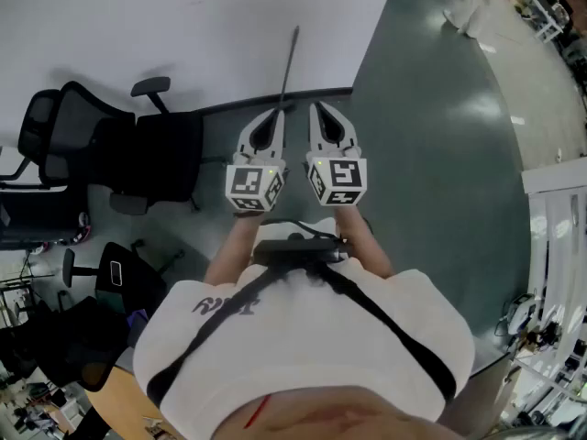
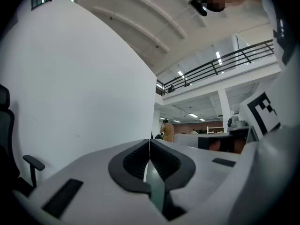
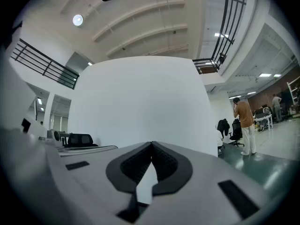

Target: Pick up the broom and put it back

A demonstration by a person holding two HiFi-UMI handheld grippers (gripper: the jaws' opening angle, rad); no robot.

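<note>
Grey broom handle (image 1: pixel 289 62) leaned on the far wall (image 1: pixel 183 26), probably put back already; left hand-held gripper (image 1: pixel 275 111) and right hand-held gripper (image 1: pixel 316 106) were pressed together, empty.

- Tall plain white wall (image 1: pixel 183 26) ahead, with a dark baseboard (image 1: pixel 229 108) along its foot.
- Floor (image 1: pixel 440 154) smooth, dark grey-green, with glare patches towards the right.
- Black mesh office chairs (image 1: pixel 92 145) grouped against the wall on the left.
- White shelving unit (image 1: pixel 555 218) at the right edge.
- Wooden desk (image 1: pixel 119 401) corner at lower left.
- High ceiling with white beams (image 3: pixel 140 18) and one round lamp (image 3: pixel 78 19).
- Upper gallery with a black railing (image 2: pixel 220 62) and strip lights (image 2: pixel 218 56) beneath it.
- Person in a tan top (image 3: pixel 243 125) stands far off, beside another chair (image 3: pixel 236 128).
</note>
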